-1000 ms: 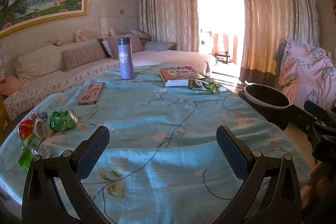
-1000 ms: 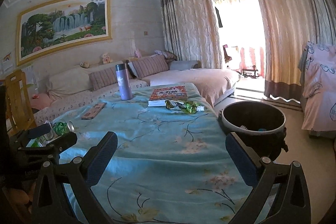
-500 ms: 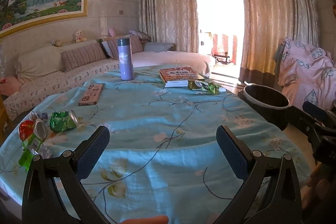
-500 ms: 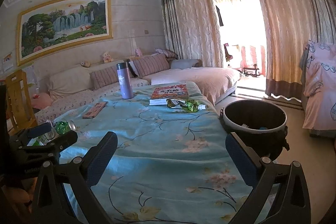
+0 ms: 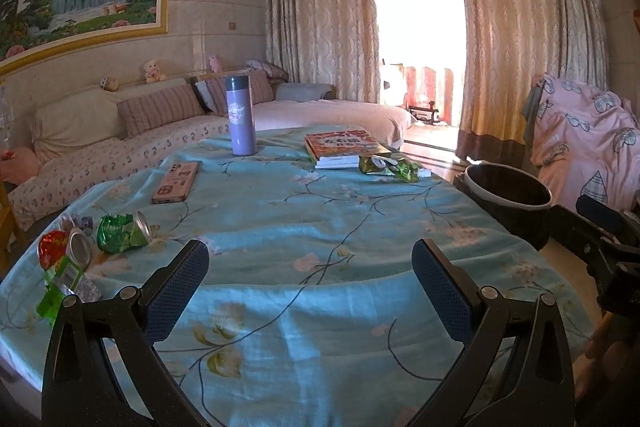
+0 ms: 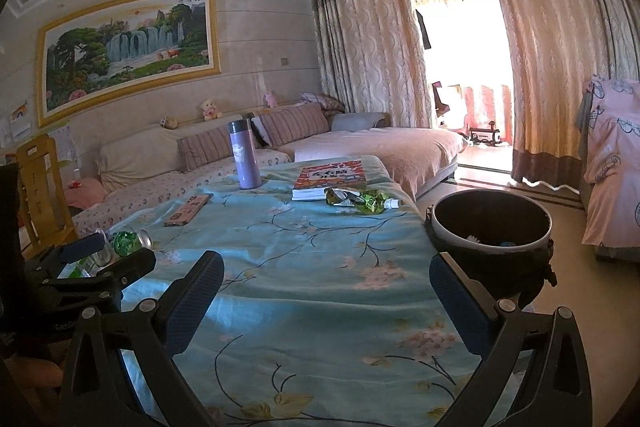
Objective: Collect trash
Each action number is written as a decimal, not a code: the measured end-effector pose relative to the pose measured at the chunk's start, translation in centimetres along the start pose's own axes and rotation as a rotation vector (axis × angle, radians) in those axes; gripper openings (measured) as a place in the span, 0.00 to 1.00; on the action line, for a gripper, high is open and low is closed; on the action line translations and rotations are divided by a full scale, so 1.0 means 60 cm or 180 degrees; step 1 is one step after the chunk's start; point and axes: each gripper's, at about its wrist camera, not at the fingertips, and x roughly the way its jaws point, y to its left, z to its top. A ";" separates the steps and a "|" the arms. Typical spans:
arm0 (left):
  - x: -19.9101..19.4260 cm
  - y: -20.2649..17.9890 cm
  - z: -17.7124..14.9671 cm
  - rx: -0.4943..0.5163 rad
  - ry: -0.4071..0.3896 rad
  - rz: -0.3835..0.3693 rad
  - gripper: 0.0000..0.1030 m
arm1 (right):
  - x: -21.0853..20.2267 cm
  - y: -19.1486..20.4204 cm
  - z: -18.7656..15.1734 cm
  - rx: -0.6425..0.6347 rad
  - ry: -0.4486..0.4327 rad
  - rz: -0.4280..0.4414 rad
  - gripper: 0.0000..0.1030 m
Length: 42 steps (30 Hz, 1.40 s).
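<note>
A crushed green can (image 5: 122, 231) lies at the table's left edge beside a red wrapper (image 5: 52, 254) and green packets (image 5: 60, 287). Green snack wrappers (image 5: 390, 167) lie by the books at the far right; they also show in the right wrist view (image 6: 358, 202). A black trash bin (image 6: 490, 227) stands on the floor right of the table and shows in the left wrist view (image 5: 506, 193). My left gripper (image 5: 308, 275) is open and empty above the near tablecloth. My right gripper (image 6: 326, 287) is open and empty, near the bin.
A purple flask (image 5: 241, 121), a phone in a patterned case (image 5: 176, 182) and stacked books (image 5: 344, 147) sit on the floral blue tablecloth (image 5: 320, 227). A sofa lies behind, a wooden chair (image 6: 38, 195) at left, a pink-covered chair (image 5: 584, 147) at right.
Both views have shifted very slightly; the grippers stay open and nothing on the table has moved.
</note>
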 end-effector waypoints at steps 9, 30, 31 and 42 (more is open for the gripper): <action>0.004 0.000 0.002 0.0009 0.0027 -0.0011 1.00 | 0.002 -0.004 0.000 0.0027 0.0035 -0.0018 1.00; 0.007 0.000 0.001 0.0019 0.0039 -0.0017 1.00 | 0.003 -0.003 -0.001 0.0046 0.0051 -0.0007 1.00; 0.007 0.000 0.001 0.0021 0.0039 -0.0015 1.00 | 0.003 -0.004 -0.001 0.0045 0.0051 -0.0005 1.00; 0.007 0.000 0.001 0.0019 0.0043 -0.0015 1.00 | 0.005 -0.002 0.000 0.0045 0.0054 0.0003 1.00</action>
